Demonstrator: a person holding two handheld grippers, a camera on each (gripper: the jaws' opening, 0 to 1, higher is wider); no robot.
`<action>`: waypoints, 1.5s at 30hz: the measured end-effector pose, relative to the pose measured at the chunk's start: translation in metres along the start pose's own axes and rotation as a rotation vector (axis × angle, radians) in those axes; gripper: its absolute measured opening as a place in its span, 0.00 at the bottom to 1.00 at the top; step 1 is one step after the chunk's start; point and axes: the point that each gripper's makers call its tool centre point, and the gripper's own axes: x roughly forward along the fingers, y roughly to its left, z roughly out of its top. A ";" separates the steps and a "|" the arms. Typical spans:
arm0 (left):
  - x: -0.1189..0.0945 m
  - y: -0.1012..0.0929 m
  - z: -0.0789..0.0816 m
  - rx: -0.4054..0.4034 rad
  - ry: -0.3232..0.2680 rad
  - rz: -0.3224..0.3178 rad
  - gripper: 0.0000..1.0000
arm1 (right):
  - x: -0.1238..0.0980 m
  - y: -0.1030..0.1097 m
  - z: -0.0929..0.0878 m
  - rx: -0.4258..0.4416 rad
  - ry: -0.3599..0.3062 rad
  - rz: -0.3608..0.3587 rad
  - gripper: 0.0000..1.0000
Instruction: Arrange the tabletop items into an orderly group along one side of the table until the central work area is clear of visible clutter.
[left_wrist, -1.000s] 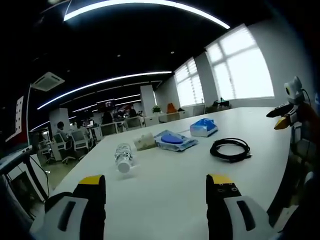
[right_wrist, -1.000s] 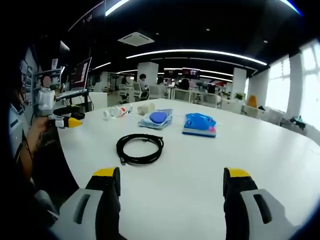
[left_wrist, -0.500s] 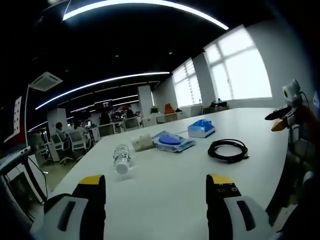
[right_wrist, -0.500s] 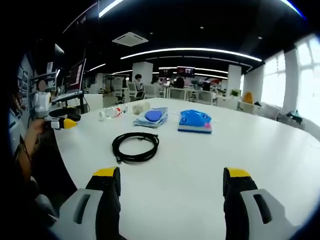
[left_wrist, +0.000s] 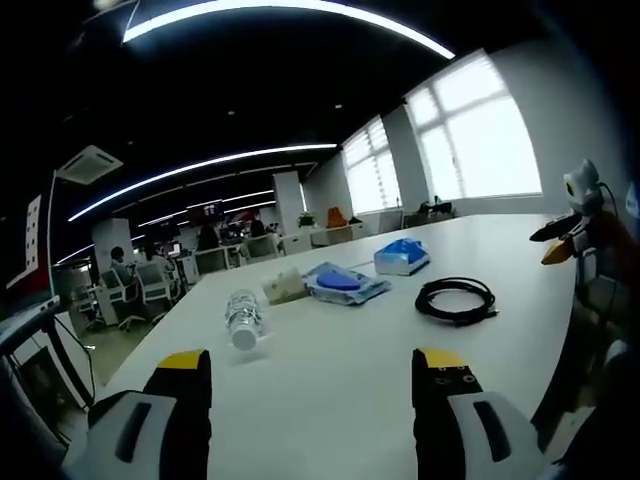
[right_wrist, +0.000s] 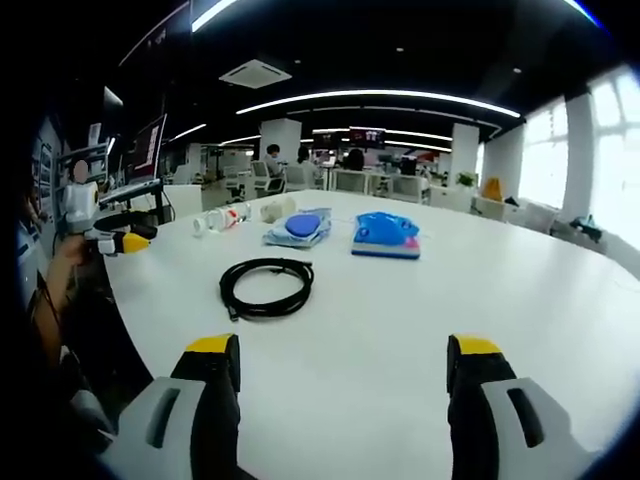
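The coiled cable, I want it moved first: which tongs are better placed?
Probably the right tongs: the black cable lies nearest ahead of them, just left of centre, jaws open. From the left tongs it sits farther off to the right.

Around me, an open-plan office: dark ceiling with long curved light strips, bright windows, rows of desks and office chairs beyond.

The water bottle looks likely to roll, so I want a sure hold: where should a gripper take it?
Grip the water bottle across its mid-body from above, jaws astride its round sides: it lies on its side on the table, cap pointing away.
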 end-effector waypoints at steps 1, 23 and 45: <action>0.000 -0.001 -0.001 -0.003 0.001 -0.004 0.82 | 0.000 0.000 0.000 -0.001 0.002 -0.001 0.82; 0.010 0.004 -0.006 0.004 0.012 0.019 0.81 | 0.000 0.001 0.000 -0.009 0.012 0.001 0.80; 0.042 0.016 -0.003 0.005 0.003 0.055 0.75 | 0.001 0.000 -0.001 -0.005 0.015 -0.001 0.79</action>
